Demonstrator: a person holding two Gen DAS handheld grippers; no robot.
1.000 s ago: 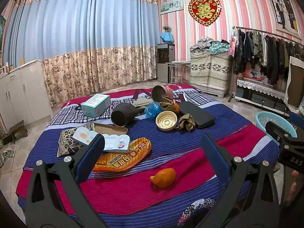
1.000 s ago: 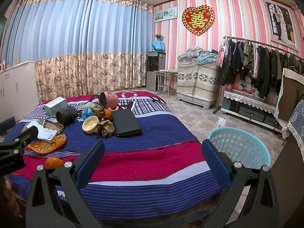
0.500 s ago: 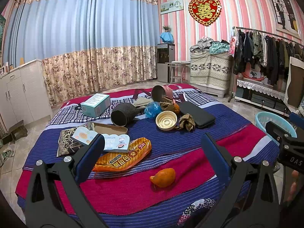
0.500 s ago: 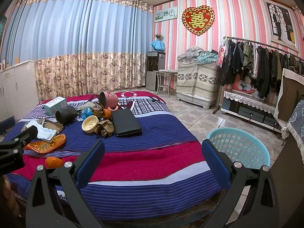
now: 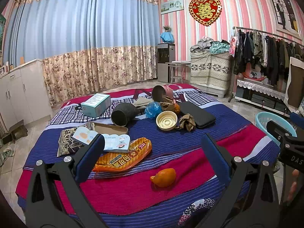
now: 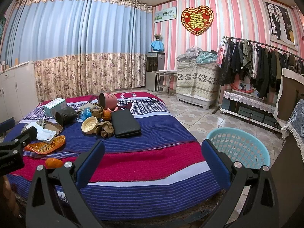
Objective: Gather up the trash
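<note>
Left gripper point(image 5: 152, 161): fingers apart, nothing held. Right gripper point(image 6: 152, 161): fingers apart, nothing held.

Orange peel point(image 5: 163, 174) on bed point(image 5: 190, 144): directly ahead of left gripper, between finger lines, slightly toward right finger; long axis crosswise to fingers.

From right gripper, peel lies far left; basket point(image 6: 239, 148) just beyond right finger.

Judgement: left gripper nearer; straight advance suffices.

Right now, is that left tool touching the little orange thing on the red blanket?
Apart. In the left wrist view the left tool hangs open above the bed, and the orange peel lies on red blanket between its fingers, with blanket visible on both sides.
</note>
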